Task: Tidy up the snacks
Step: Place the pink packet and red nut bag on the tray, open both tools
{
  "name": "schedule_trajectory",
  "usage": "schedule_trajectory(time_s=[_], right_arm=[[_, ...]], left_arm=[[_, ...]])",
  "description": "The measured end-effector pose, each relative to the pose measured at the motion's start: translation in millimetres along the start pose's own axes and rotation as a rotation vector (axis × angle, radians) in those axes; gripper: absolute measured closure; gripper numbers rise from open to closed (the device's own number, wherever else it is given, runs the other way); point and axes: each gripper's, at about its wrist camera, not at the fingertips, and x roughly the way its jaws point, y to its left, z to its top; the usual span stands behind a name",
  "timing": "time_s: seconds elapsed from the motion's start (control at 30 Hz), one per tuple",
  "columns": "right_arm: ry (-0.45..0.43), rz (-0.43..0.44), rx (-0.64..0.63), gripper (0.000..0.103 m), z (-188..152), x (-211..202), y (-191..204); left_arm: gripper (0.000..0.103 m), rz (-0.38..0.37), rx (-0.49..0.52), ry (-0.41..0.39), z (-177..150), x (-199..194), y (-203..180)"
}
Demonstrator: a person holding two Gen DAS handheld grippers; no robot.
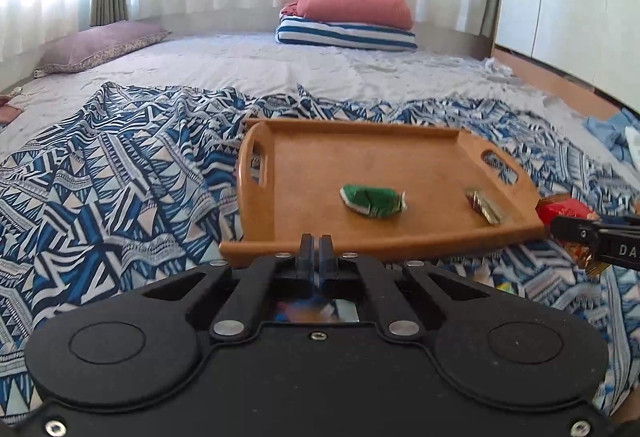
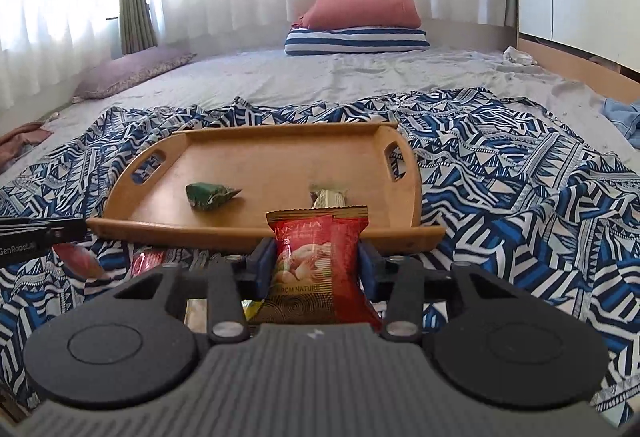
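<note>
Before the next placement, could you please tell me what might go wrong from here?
1. The right hand-held gripper pinches the red foil snack packet by its sides, so it might slip or crumple.
2. The wooden handled tray sits on the rumpled blue-and-white patterned blanket, so a nudge against its near rim might tilt it.
3. The green wrapped snack and gold wrapped bar could be bumped.

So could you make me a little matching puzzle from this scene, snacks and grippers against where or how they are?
Things:
1. green packet
2. red packet
3. left gripper
4. wooden tray

States:
A. resting on the patterned cloth
B. shut, holding nothing
C. lying in the tray
D. clamped in the right gripper

Pairs: 1-C, 2-D, 3-B, 4-A
</note>
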Motion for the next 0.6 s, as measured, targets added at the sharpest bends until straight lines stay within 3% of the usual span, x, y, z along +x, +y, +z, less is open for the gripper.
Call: schedule_trajectory(time_s=[0.13,0.23,0.37,0.5,0.6], right_arm=[[0.017,-0.028,0.019,0.056,19,20,-13],[0.028,-0.048,0.054,0.056,27,29,-24],[0.029,-0.038,0.086,0.056,22,28,-32],[0.054,-0.051,0.083,0.055,10,31,-33],[0.066,-0.054,0.088,0.055,4,33,-34]], left_arm=[[0.102,-0.005,-0.035,-0.009,16,10,2],[0.094,-0.018,-0.042,-0.021,19,3,8],[0.07,-0.016,-0.004,0.01,-2,-8,9],[0.062,-0.038,0.008,0.083,-32,-8,6],[0.062,-0.037,0.011,0.131,-51,-2,1]])
